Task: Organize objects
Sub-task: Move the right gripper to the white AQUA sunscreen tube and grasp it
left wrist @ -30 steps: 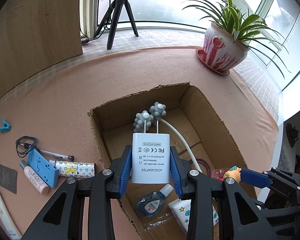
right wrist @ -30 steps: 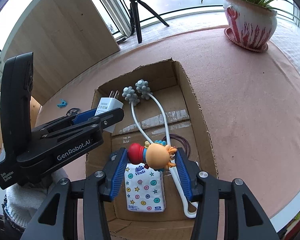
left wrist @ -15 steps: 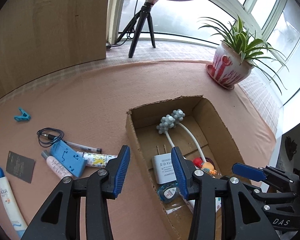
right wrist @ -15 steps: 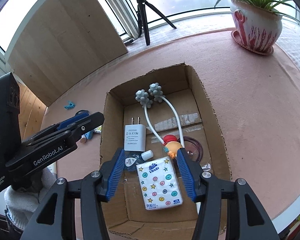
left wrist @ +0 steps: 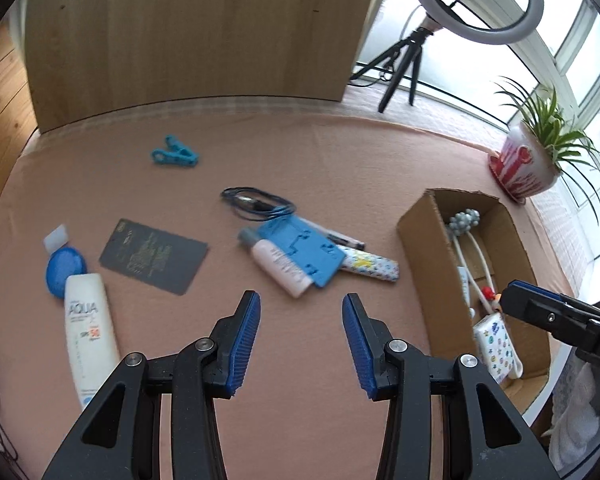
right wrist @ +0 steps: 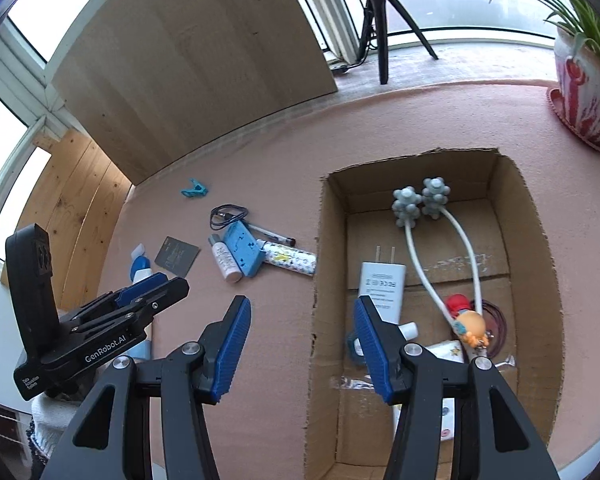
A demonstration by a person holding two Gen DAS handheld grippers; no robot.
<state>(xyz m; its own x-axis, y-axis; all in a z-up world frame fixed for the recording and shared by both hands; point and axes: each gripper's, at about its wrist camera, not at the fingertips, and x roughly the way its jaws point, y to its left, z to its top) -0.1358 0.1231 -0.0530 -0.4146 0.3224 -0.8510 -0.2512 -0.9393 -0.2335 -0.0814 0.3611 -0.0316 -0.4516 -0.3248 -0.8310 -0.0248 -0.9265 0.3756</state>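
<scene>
A table (left wrist: 340, 152) covered in a salmon-pink cloth stands by a curved run of windows (left wrist: 580, 32) that let in pale daylight. A light wooden board (left wrist: 188, 28) stands upright at the table's far edge, with wood-panelled wall (right wrist: 72, 200) to its left. On the sill stand a black tripod (right wrist: 380, 24) carrying a ring light (left wrist: 476, 8), and a red-and-white potted plant (left wrist: 528, 160) sits at the table's corner

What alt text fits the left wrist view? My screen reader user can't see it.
The open, empty left gripper hovers above a pink table strewn with a sunscreen tube, dark card, blue plate and coiled cable. A part-filled cardboard box sits right.
</scene>
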